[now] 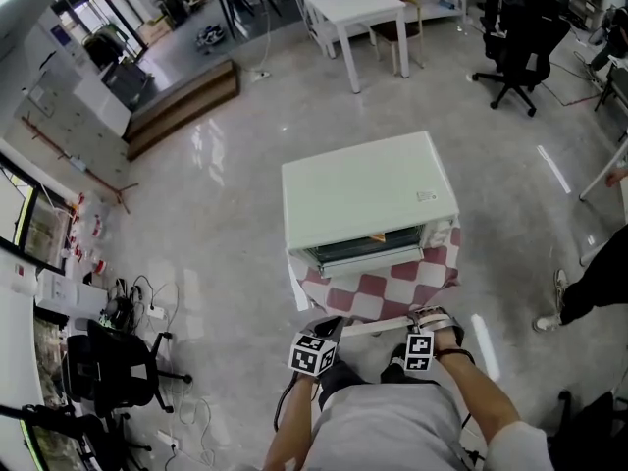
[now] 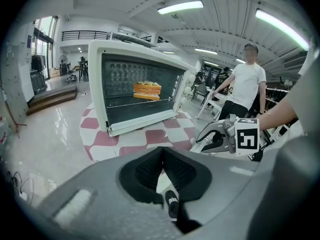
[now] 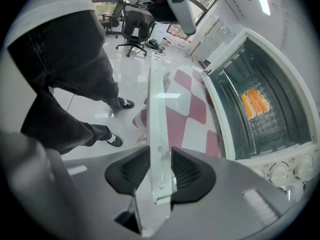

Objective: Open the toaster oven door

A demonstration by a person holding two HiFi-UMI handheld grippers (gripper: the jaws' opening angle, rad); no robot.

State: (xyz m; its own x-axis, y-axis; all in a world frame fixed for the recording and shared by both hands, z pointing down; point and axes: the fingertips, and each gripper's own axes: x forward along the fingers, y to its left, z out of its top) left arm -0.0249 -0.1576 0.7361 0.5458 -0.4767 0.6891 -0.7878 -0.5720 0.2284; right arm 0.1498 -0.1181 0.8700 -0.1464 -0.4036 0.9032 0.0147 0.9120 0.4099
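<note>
While your right gripper (image 3: 161,170) clasps the door handle (image 3: 159,109), lowered in front of the oven (image 3: 260,104), and your left gripper (image 2: 161,159) is clenched empty, pulling harder may drag the oven off its checked cloth (image 3: 186,106).

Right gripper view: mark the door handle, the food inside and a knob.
door handle (image 3: 159,129), right gripper view, mid-bar.
food (image 3: 255,102), right gripper view, its centre.
knob (image 3: 278,172), right gripper view, its face.

L tool (image 2: 161,153) jaws together, empty; R tool (image 3: 160,170) beside it, steeply down, jaws clamped on door handle (image 3: 158,129).
</note>
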